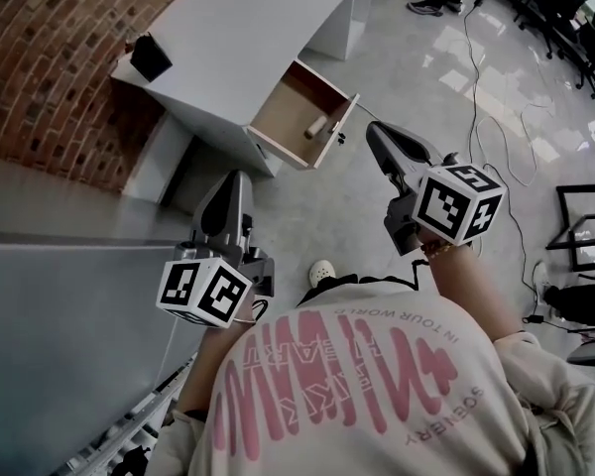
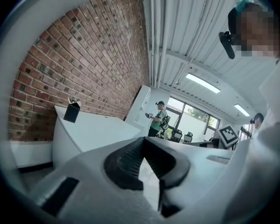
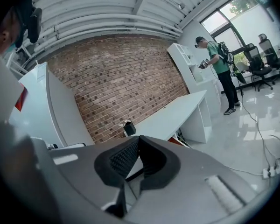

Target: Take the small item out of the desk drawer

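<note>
In the head view a white desk (image 1: 238, 28) stands ahead with its wooden drawer (image 1: 283, 117) pulled open. A small pale item (image 1: 315, 125) lies in the drawer near its front panel. My left gripper (image 1: 235, 178) is short of the desk, below and left of the drawer, its jaws shut on nothing. My right gripper (image 1: 376, 131) is just right of the drawer front, apart from it, also shut and empty. In the left gripper view my left gripper (image 2: 143, 140) points at the desk (image 2: 98, 129). In the right gripper view my right gripper (image 3: 138, 138) faces the desk (image 3: 177, 111).
A black box (image 1: 151, 58) sits on the desk's left end, against a brick wall (image 1: 50, 58). Cables (image 1: 496, 117) run over the glossy floor to the right. Another person (image 3: 219, 64) stands beyond the desk. A grey surface (image 1: 69, 305) lies at my left.
</note>
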`<state>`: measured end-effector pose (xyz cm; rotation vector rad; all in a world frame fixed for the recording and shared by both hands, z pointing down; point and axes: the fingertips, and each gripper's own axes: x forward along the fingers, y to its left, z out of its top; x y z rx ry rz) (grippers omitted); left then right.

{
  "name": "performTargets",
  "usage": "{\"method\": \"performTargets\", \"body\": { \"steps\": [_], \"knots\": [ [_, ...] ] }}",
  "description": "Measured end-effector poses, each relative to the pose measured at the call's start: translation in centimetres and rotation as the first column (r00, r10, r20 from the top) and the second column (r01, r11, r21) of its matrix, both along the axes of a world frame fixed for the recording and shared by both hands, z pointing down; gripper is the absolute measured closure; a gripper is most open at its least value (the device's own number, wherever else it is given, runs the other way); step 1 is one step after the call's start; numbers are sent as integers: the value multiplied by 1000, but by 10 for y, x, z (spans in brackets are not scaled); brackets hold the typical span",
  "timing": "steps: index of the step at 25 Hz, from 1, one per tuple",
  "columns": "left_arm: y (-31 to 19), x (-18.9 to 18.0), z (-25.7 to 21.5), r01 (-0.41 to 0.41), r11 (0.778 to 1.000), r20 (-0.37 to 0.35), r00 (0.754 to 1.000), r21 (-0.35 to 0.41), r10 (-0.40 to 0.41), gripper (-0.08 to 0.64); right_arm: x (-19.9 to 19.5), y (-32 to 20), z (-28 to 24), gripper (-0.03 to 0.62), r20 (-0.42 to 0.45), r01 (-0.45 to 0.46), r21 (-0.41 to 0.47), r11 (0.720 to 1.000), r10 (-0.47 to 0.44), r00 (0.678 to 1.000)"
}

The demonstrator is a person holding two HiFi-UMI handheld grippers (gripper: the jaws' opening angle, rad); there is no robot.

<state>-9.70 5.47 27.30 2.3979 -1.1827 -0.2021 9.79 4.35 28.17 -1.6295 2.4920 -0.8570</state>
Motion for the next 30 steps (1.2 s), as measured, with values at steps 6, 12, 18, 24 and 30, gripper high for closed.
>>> {"method": "performTargets", "body": {
  "steps": [6,12,18,24,30],
  "knots": [
    [-20,2,8,-35,999,36,999,-8,35,558,-1,-15,7,584,-28,-18,-33,999,17,999],
    [-40,7,21,-54,998,42,998,-34,56,558,1,-31,10,584,-69,-21,-45,999,18,997],
    [-52,5,25,-53,998,35,998,-19,54,560,0,-41,21,584,-83,-9,-74,997,3,997],
    [-63,2,43,-25,998,56,998,-53,28,558,-5,-57,39,584,-82,25,-99,995,-33,996],
    [-90,0,41,47,998,56,997,-41,-45,558,-9,-105,49,584,-34,72,-111,991,-76,997]
  ]
}}
